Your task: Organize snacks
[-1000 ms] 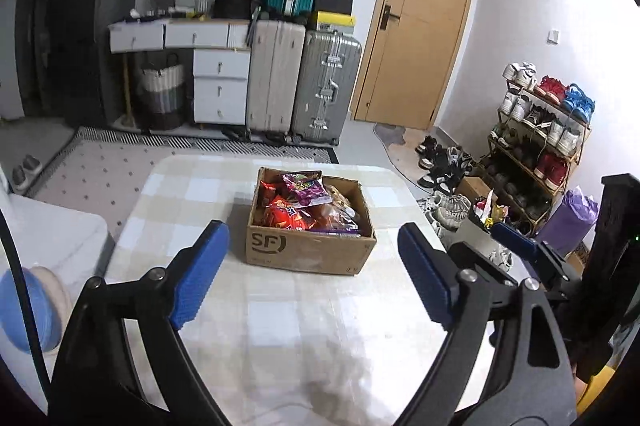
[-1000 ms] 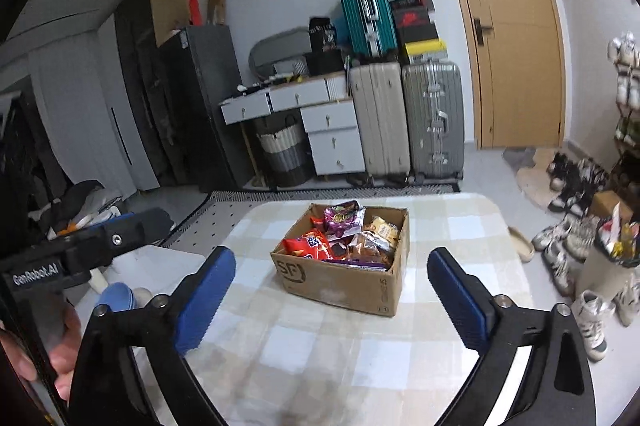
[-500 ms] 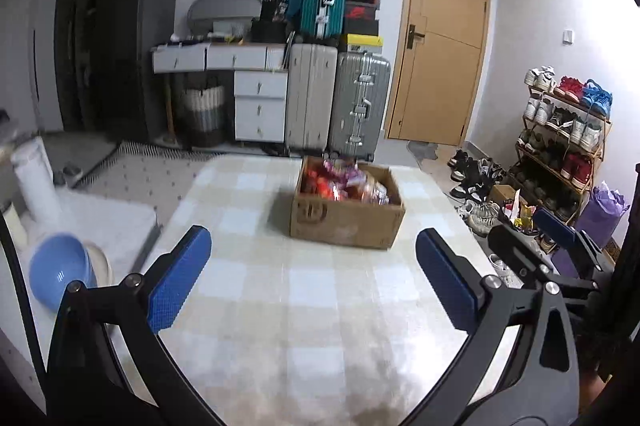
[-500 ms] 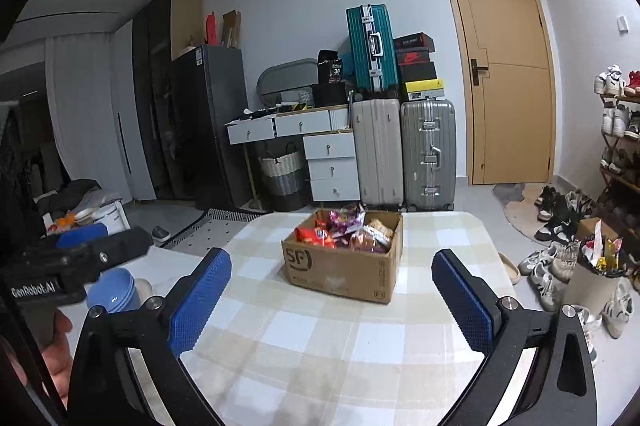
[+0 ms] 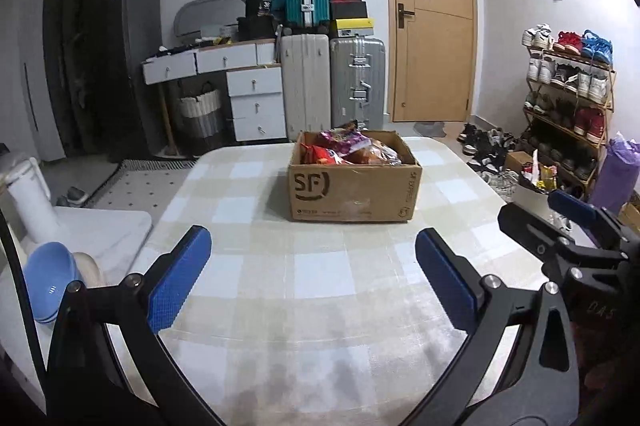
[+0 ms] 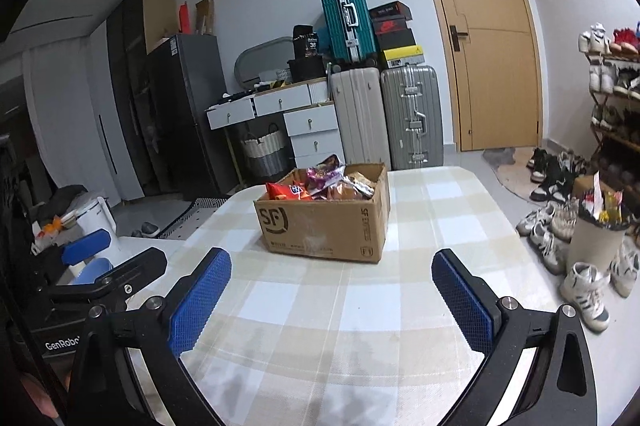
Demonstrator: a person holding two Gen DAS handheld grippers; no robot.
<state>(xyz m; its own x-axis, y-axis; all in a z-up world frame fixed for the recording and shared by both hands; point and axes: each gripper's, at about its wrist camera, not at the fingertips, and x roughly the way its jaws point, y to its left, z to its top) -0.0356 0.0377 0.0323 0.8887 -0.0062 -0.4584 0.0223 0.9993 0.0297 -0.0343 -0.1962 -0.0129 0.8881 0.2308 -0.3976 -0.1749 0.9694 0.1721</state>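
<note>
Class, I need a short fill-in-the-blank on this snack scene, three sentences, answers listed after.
1. The snack packets lie inside a ___ box.
2. The box stands on a table with a ___ cloth.
3. Both the left hand-held gripper and the right hand-held gripper hold ___.

Missing words: cardboard; checked; nothing

A brown cardboard box (image 5: 354, 191) is sitting far on the checked-cloth desk (image 5: 312, 278), holding crinkly snack packets (image 5: 344, 147). Behind it, two upright suitcases (image 5: 332, 81) are standing; a wooden shoe rack (image 5: 568, 97) is standing right.
</note>
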